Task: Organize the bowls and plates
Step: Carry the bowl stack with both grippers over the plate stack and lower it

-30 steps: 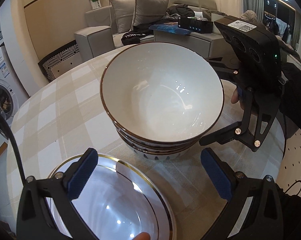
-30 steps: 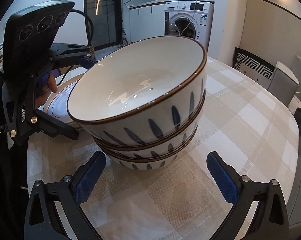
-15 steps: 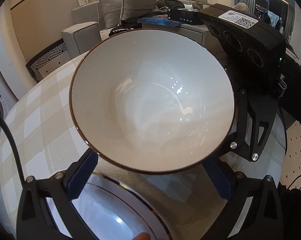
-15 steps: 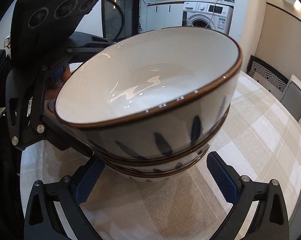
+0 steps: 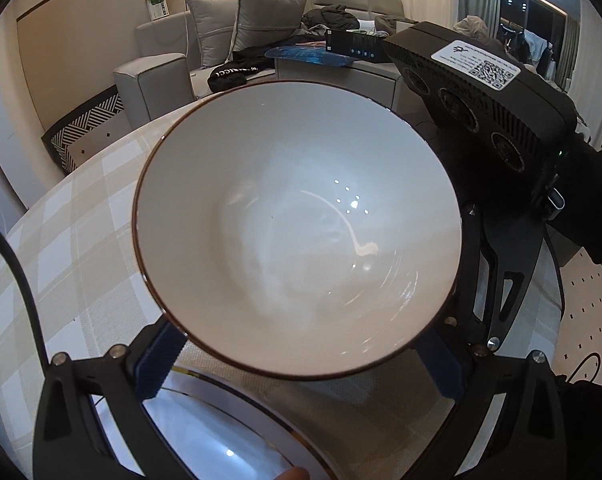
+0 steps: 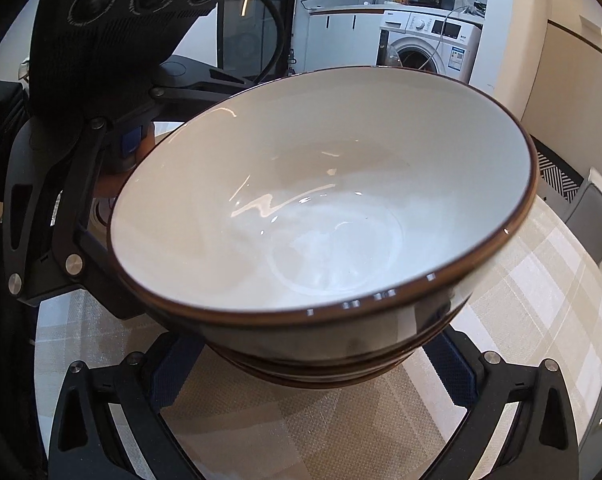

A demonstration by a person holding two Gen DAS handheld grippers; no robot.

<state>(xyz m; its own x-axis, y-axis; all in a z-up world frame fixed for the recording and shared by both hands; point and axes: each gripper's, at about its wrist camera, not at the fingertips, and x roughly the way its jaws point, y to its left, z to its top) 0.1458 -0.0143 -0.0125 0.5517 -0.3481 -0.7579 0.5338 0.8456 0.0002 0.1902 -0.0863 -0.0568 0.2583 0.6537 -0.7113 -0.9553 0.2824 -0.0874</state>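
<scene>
Both grippers, the left gripper (image 5: 301, 364) and the right gripper (image 6: 309, 372), are matte black frames with silver screws and ribbed blue finger pads (image 5: 157, 364), each topped by a vented three-lens camera box (image 5: 485, 92) bearing a white QR label (image 5: 477, 65)

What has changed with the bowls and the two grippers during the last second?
Both grippers moved in on the stack of bowls from opposite sides; it now fills each view, between the open fingers of the left gripper and right gripper. Whether either grips it cannot be told. The gold-rimmed plate and checked tablecloth stayed as they were.
</scene>
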